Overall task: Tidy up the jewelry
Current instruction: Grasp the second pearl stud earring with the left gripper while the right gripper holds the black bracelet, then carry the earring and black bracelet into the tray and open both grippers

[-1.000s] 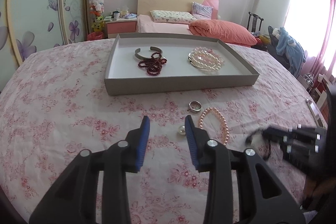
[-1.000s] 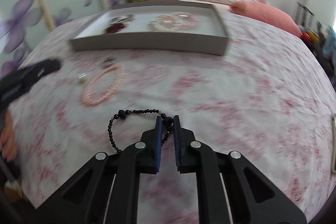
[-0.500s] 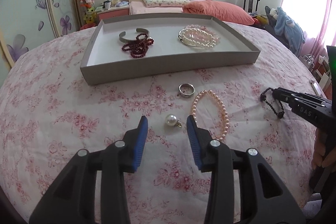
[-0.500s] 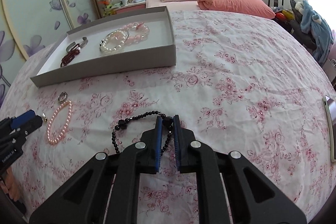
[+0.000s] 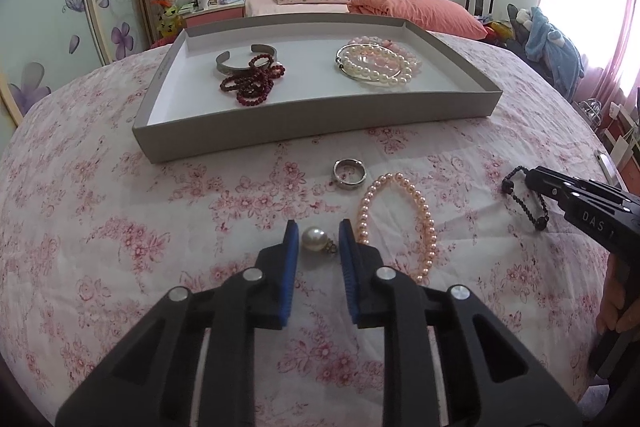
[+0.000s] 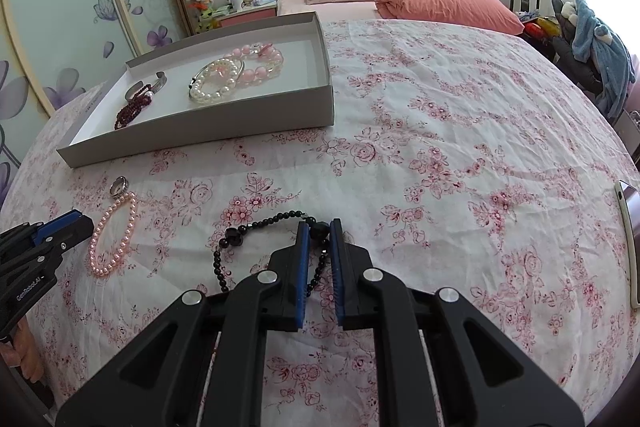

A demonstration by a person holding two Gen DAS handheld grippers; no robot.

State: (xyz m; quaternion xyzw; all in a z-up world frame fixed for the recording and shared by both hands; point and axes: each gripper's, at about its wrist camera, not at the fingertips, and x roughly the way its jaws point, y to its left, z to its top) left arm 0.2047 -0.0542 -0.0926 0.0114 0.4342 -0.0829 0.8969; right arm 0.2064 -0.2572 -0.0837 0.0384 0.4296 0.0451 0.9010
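Note:
My left gripper [image 5: 318, 234] is open, its fingers either side of a white pearl pendant [image 5: 314, 239] on the floral cloth. A silver ring [image 5: 349, 174] and a pink pearl bracelet [image 5: 396, 223] lie just beyond and to the right. My right gripper [image 6: 319, 227] is shut on a black bead bracelet [image 6: 240, 239], held just above the cloth; it also shows in the left wrist view [image 5: 524, 199]. The grey tray [image 5: 320, 123] holds a silver cuff [image 5: 240, 59], a dark red bead bracelet [image 5: 252, 83], a white pearl bracelet [image 5: 376, 71] and a pink bead bracelet [image 6: 260, 61].
The floral cloth [image 6: 440, 147] covers a round table. A phone [image 6: 630, 239] lies at its right edge. A bed with an orange pillow [image 6: 448, 7] stands behind, and a chair with blue clothing [image 6: 596, 43] to the right.
My left gripper moved forward and down so its fingers now flank the pearl pendant. My right gripper, still shut on the black bracelet, swung its view right, then held nearly still.

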